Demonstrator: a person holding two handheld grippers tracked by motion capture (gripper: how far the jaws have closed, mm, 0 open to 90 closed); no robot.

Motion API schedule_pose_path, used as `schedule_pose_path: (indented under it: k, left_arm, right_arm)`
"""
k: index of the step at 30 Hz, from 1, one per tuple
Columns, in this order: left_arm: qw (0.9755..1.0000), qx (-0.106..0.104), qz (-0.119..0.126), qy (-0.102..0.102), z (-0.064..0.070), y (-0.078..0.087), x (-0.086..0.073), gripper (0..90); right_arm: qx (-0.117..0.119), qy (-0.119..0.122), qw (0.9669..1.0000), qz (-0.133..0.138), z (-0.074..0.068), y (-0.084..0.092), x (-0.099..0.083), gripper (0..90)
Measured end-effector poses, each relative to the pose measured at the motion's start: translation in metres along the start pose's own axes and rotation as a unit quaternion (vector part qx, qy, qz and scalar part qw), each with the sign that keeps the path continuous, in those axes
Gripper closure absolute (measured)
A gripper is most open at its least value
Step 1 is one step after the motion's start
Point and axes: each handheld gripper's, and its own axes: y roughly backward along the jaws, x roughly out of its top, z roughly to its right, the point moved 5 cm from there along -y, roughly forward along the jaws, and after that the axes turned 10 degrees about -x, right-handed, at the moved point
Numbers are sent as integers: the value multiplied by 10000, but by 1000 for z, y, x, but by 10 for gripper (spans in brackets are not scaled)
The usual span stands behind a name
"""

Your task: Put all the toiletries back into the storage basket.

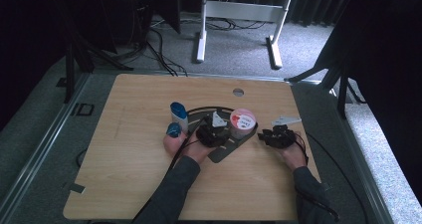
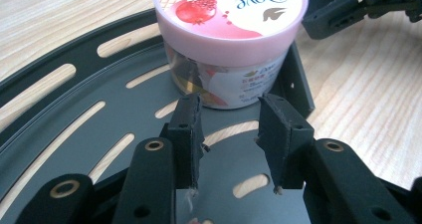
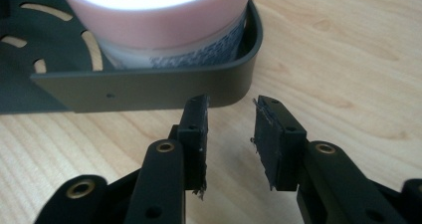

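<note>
On the left of the wooden worktop [image 1: 129, 184], in the high view, stands a blue-capped white tube [image 1: 178, 115], upright, just beside the dark slotted tray [image 1: 224, 153]. Nearer the person lies a small blue lid or cap [image 1: 173, 130], close to the left hand [image 1: 191, 148]; what it belongs to I cannot tell.

The left hand-held gripper [image 2: 230, 115] sits over the tray floor with its jaws parted and nothing between them. Its pads [image 2: 188, 129] point at the pink-lidded Dove jar [image 2: 230, 40] but stand a little short of it, not touching.

The jar stands upright in the right-hand corner of the tray, against the raised rim [image 3: 149, 89].

To the right, the right hand-held gripper [image 3: 231, 127] is off the tray, above bare wood, just outside that rim. Its jaws are also apart and hold nothing, and the jar is near but beyond the rim wall.

My reading of the progress: the jar looks already set in its place in the tray, and both grippers appear to be free of it, so that placement seems done. The tube and the small blue piece rest outside the tray, so they may be what is left to handle, though that is a guess from how things lie.

Count: one tray, one jar, one tube, one small blue piece, two grippers.
</note>
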Motion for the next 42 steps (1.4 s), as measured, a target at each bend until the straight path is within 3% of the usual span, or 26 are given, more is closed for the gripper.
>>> schedule_pose_path:
  k: [4,16,37,42]
  left_arm:
    - [10000,-49,11,-71,3,6,0,612]
    - [9999,-161,2,-17,4,19,-8,610]
    - [9995,-229,199,-48,11,52,-21,606]
    - [9989,-350,314,-86,14,60,-23,601]
  right_arm:
    - [-4,-21,10000,32,-5,2,-7,629]
    - [-22,-95,10000,-13,-15,3,-26,569]
    - [-85,-61,9999,69,-23,7,-31,511]
    - [-94,-60,9999,80,-23,7,-32,503]
